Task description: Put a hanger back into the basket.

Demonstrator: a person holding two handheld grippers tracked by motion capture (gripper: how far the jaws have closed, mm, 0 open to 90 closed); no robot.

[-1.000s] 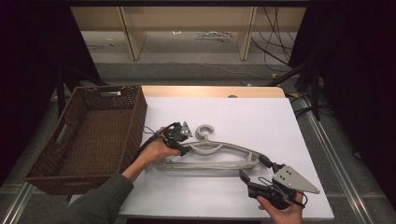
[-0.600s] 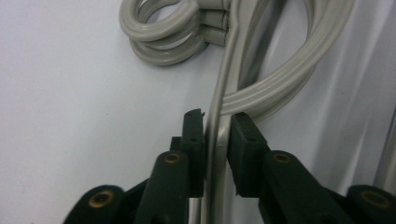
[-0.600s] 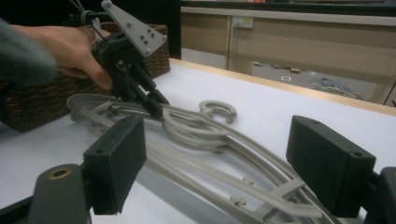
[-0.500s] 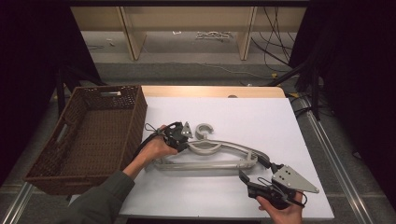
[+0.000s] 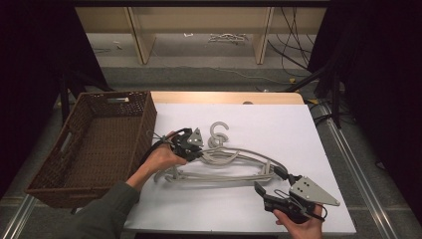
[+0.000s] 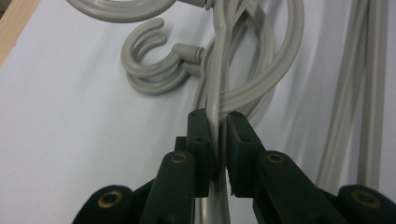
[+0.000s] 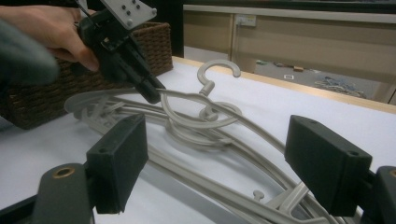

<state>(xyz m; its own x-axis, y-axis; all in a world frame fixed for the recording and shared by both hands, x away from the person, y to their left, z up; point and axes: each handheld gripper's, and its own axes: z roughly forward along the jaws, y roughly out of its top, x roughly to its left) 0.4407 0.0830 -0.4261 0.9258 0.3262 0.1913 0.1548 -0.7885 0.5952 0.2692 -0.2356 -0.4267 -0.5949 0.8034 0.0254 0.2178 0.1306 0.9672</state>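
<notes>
Several pale grey plastic hangers (image 5: 234, 164) lie tangled mid-frame on the white table (image 5: 278, 124); the left gripper (image 5: 196, 153), jaws just closed, pinches one thin arm, while the right gripper (image 5: 266, 191) gapes empty.

Hangers (image 6: 219, 70) cut off by frame edges; their count perhaps several, unclear.
</notes>
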